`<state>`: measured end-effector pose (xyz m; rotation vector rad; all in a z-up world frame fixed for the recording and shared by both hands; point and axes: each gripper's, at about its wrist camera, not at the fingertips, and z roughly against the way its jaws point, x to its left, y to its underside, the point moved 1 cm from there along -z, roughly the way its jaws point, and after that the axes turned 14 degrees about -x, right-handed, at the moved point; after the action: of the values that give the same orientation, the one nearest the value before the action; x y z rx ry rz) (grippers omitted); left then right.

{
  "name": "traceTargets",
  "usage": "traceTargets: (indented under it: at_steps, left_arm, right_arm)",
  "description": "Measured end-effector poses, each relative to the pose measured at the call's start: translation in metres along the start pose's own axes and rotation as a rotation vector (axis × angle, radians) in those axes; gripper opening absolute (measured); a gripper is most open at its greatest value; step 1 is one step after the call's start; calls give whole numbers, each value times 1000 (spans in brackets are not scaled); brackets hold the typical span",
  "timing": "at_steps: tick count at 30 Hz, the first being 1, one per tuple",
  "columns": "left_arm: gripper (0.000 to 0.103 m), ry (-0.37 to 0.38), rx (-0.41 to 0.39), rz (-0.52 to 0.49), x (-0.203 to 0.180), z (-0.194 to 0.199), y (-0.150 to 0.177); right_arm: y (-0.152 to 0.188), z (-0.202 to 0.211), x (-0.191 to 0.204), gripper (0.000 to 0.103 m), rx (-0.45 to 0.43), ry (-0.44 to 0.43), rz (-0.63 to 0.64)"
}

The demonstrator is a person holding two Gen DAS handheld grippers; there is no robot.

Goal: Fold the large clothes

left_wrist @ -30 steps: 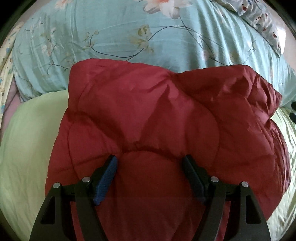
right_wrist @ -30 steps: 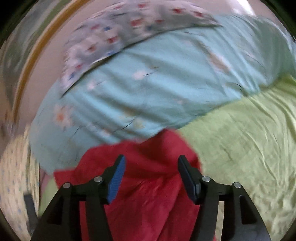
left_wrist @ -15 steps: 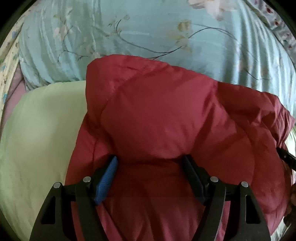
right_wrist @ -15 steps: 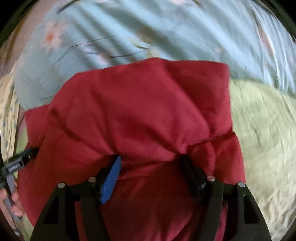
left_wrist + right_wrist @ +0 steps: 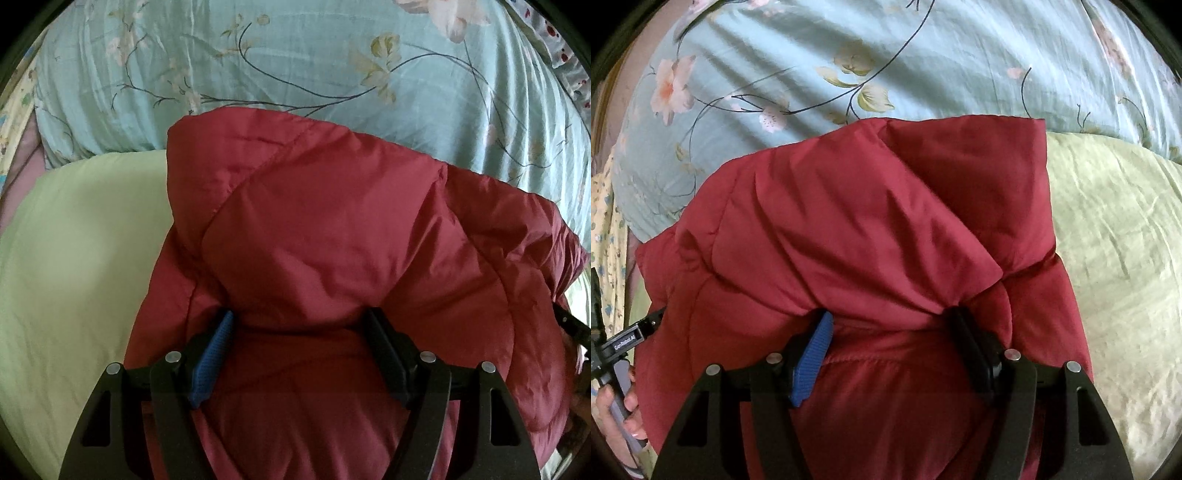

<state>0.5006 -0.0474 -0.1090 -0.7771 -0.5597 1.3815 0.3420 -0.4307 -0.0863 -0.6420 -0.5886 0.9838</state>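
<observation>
A dark red padded jacket (image 5: 332,221) lies folded on a light green bed sheet (image 5: 74,258). My left gripper (image 5: 299,321) is pushed into its left part, jaws wide, fingertips tucked under a puffy folded flap. My right gripper (image 5: 888,317) sits the same way on the right part of the jacket (image 5: 849,229), with padding bulging between its fingers. Neither pair of pads squeezes the fabric. A hand (image 5: 617,402) holding the left gripper's handle shows at the left edge of the right wrist view.
A pale blue floral quilt (image 5: 295,55) is bunched along the jacket's far edge, also filling the top of the right wrist view (image 5: 960,55). A patterned pillow (image 5: 565,44) lies at the far right. Green sheet (image 5: 1108,258) spreads to the jacket's right.
My right gripper dropped from above the quilt onto the jacket. My left gripper slid toward the jacket's left side, and the flap now covers its fingertips. Both have been still for the last half second.
</observation>
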Motion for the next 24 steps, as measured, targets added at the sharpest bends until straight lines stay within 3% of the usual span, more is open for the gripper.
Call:
traceTargets:
  at_steps: [5, 10, 18, 24]
  left_arm:
    - [72, 54, -16, 18, 7, 23, 0]
    - [79, 125, -45, 51, 18, 57, 2]
    - [82, 114, -86, 54, 40, 105, 15]
    - [83, 106, -88, 93, 65, 116, 19]
  right_arm:
    - [-3, 29, 1, 69, -41, -24, -20]
    - [-4, 65, -1, 69, -79, -54, -18]
    - [7, 94, -26, 69, -67, -48, -24]
    - [9, 108, -46, 69, -70, -22, -47]
